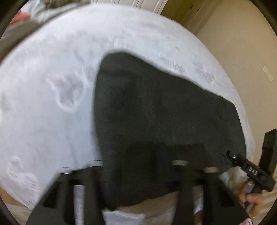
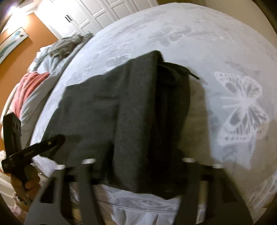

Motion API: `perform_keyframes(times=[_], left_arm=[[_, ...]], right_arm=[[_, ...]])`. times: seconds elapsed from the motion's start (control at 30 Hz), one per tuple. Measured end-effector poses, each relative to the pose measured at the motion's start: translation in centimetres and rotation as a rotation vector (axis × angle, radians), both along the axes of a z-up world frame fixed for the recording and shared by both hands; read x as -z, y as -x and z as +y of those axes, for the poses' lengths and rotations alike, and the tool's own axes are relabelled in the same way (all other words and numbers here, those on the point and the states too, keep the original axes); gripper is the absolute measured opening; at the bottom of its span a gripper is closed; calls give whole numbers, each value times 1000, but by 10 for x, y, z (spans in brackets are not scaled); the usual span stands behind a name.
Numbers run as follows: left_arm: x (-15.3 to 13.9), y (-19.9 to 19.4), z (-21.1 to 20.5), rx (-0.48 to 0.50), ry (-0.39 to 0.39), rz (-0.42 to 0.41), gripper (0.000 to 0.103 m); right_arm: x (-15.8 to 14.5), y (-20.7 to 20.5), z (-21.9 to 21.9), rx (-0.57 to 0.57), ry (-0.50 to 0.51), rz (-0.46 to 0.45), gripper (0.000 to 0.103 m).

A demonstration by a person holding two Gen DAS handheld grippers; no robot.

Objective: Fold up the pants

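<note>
Dark grey pants lie on a white bed, folded lengthwise, their near end hanging over the bed's edge. In the right wrist view the pants show a drawstring at the far end. My left gripper is open, its fingers standing on either side of the near end of the pants. My right gripper is open too, its fingers either side of the fabric. The right gripper also shows in the left wrist view, at the pants' right edge. The left gripper shows in the right wrist view, at the left edge.
The white bedspread has a butterfly pattern. A grey garment and a red-and-white blanket lie at the bed's far left. White closet doors and a beige wall stand beyond.
</note>
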State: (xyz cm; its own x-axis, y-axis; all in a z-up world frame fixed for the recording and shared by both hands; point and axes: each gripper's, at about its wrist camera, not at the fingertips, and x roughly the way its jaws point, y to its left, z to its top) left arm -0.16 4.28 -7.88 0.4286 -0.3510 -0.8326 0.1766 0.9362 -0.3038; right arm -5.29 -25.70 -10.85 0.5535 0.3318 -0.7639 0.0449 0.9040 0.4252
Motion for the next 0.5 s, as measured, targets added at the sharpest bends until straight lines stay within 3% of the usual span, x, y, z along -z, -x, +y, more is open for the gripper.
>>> perform_keyframes(times=[0.1,0.23,0.5], left_arm=[[-28,4,-3,21,21,-77,19],[-79,22,-22,58,-40,-242,17],[-156,46,-33,50,-89,-424,14]], right_arm=[[-14,5,2,6,10,-54,31],[-46,18,16,1,36,-141,30],[-121,36,35,-25,110,-316,30]])
